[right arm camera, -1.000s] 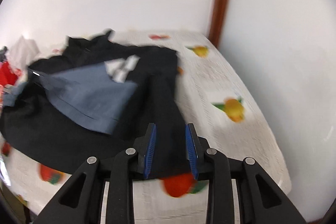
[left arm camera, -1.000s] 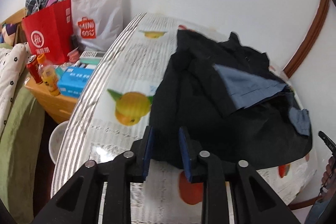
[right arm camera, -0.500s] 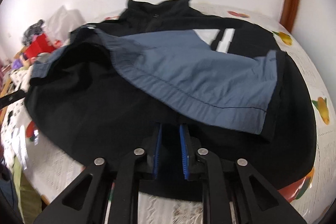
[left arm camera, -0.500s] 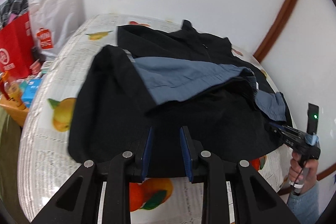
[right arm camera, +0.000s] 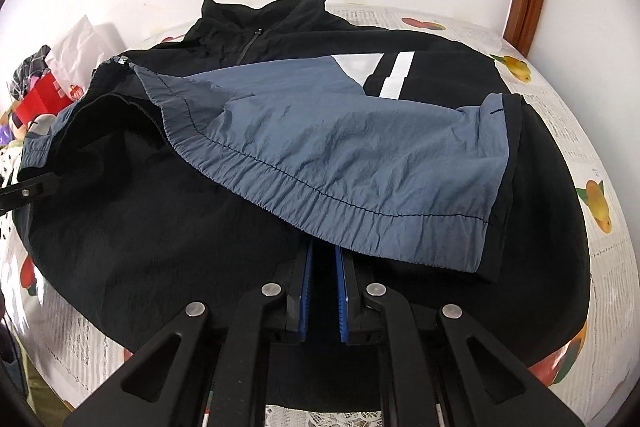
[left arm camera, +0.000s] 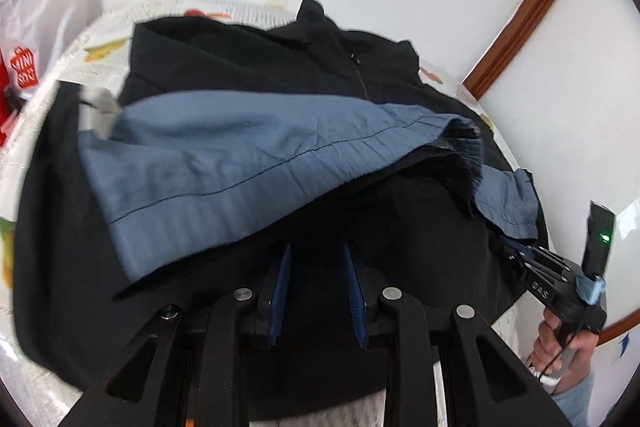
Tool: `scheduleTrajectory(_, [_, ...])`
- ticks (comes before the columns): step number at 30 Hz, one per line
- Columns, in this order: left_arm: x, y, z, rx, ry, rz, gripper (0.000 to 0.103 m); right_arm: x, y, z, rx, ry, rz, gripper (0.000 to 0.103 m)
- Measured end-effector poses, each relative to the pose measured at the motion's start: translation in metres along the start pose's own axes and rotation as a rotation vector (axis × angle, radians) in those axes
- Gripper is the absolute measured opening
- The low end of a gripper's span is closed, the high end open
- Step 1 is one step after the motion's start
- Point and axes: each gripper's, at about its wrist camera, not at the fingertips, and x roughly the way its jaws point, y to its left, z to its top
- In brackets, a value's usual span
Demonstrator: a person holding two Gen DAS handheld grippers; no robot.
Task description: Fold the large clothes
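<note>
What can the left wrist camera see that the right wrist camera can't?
Only the left wrist view shows the right gripper, a hand holding it, and a green light. Only the right wrist view shows the jacket's white stripes and a red bag. Both show the black jacket with its blue panel on the fruit-print tablecloth.

Both cameras sit low and close at the table's [right arm camera: 556, 115] near edge, facing across it toward the white wall. The left view angles rightward, the right view leftward; both share the black jacket [left arm camera: 248, 67] [right arm camera: 132, 203] with its blue panel.
</note>
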Motion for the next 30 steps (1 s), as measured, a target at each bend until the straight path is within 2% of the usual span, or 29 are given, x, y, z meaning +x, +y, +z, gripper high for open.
scheduleTrajectory(3, [0.015,0.000,0.003,-0.021,0.012,0.015,0.025,0.002,0.000,0.003,0.005,0.002,-0.002,0.009])
scheduleTrajectory(7, [0.010,0.003,0.010,-0.008,-0.045,0.093,0.025,0.005,-0.002,0.015,0.022,-0.017,-0.021,0.009])
scheduleTrajectory(14, [-0.004,0.008,0.026,0.013,-0.103,0.166,0.025,0.006,-0.012,0.049,0.045,-0.072,-0.073,0.010])
scheduleTrajectory(17, [-0.005,0.010,0.035,0.019,-0.119,0.180,0.025,0.008,-0.016,0.066,0.038,-0.094,-0.077,0.012])
scheduleTrajectory(20, [-0.005,0.012,0.048,0.018,-0.152,0.225,0.025,0.013,-0.019,0.081,0.028,-0.102,-0.082,0.012])
scheduleTrajectory(23, [-0.004,0.018,0.063,0.011,-0.160,0.225,0.025,0.018,-0.023,0.097,0.019,-0.115,-0.087,0.013])
scheduleTrajectory(30, [0.013,0.035,0.093,-0.005,-0.155,0.278,0.025,0.035,-0.041,0.129,0.031,-0.136,-0.091,0.017])
